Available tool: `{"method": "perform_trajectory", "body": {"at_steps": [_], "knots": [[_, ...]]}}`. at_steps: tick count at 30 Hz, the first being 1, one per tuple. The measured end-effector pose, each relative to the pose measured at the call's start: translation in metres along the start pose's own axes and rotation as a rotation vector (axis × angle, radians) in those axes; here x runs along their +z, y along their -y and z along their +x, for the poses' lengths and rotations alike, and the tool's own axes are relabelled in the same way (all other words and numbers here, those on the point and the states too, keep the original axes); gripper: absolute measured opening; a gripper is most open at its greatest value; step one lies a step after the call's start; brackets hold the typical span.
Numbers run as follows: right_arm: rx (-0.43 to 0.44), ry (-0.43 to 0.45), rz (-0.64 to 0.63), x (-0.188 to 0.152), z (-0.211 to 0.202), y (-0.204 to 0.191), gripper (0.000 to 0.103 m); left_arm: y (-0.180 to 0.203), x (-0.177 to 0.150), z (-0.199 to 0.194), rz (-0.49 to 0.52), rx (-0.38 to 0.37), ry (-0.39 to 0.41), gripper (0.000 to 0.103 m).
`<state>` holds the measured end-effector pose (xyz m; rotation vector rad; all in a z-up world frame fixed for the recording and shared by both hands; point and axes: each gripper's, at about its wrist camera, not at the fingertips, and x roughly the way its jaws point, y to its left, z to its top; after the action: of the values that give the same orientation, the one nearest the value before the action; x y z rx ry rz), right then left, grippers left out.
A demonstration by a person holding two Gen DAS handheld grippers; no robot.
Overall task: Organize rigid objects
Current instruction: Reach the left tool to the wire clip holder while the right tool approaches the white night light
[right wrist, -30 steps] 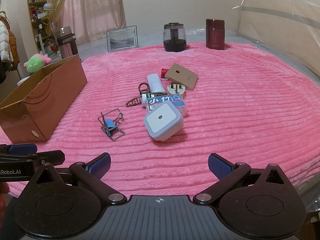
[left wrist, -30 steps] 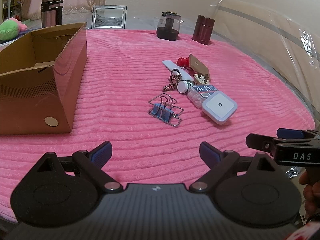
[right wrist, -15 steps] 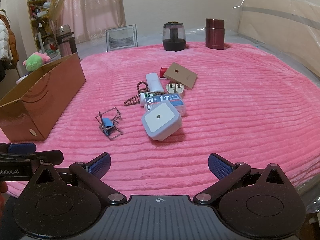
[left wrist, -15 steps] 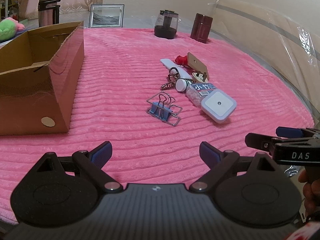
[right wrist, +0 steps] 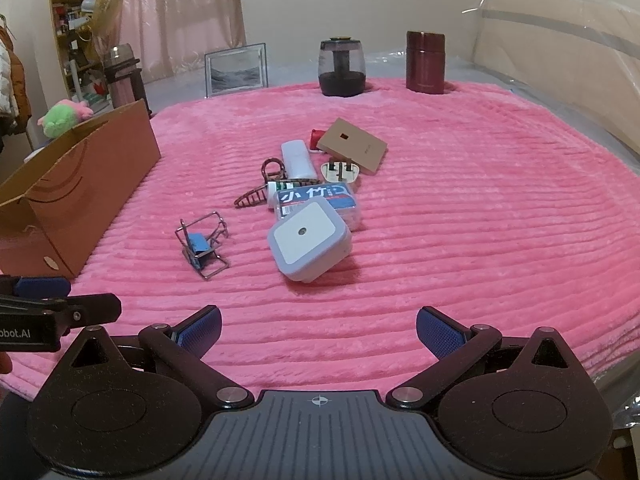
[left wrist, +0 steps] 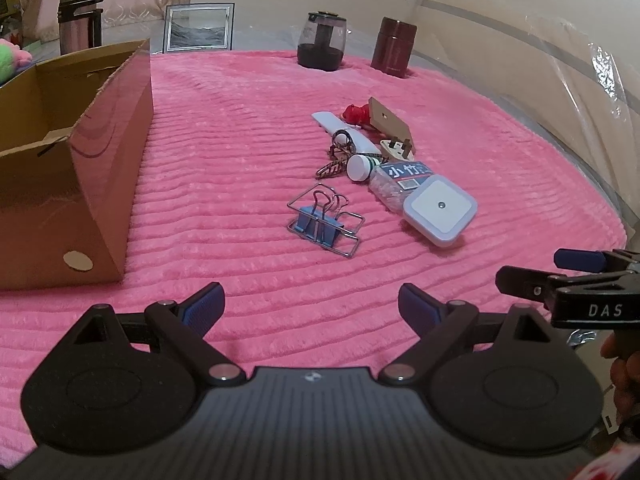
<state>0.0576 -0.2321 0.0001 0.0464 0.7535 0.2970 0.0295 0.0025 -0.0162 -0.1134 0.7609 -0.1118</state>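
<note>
A pile of small items lies mid-blanket: blue binder clips (left wrist: 322, 226) (right wrist: 200, 245), a white square night light (left wrist: 440, 210) (right wrist: 308, 237), a clear bottle with a blue label (left wrist: 400, 178) (right wrist: 318, 199), a brown hair claw (right wrist: 260, 190), a white plug (right wrist: 340, 171), a tan card (right wrist: 354, 145) and a white case (right wrist: 297, 160). An open cardboard box (left wrist: 76, 168) (right wrist: 76, 188) stands to the left. My left gripper (left wrist: 312, 306) is open and empty, short of the clips. My right gripper (right wrist: 318, 330) is open and empty, short of the night light.
The pink ribbed blanket (left wrist: 240, 128) covers the surface. At the far edge stand a dark jar (right wrist: 342, 68), a maroon flask (right wrist: 426, 62) and a picture frame (right wrist: 236, 70). A thermos (left wrist: 78, 24) and a green plush toy (right wrist: 64, 114) sit beyond the box. Clear plastic sheeting (left wrist: 540, 80) lies on the right.
Both grippers have edged slightly forward toward the pile, still open. Nothing on the blanket has moved.
</note>
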Motion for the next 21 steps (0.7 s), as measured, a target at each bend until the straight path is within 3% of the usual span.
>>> {"method": "perform_trajectory", "body": {"at_steps": [11, 21], "knots": [[0.032, 0.022, -0.083, 0.006, 0.021, 0.006, 0.101, -0.007, 0.015, 0.030, 0.098, -0.070, -0.014, 0.091], [0.042, 0.067, -0.321, 0.013, 0.048, -0.004, 0.100, -0.004, 0.025, 0.070, 0.296, -0.120, -0.022, 0.091]]}}
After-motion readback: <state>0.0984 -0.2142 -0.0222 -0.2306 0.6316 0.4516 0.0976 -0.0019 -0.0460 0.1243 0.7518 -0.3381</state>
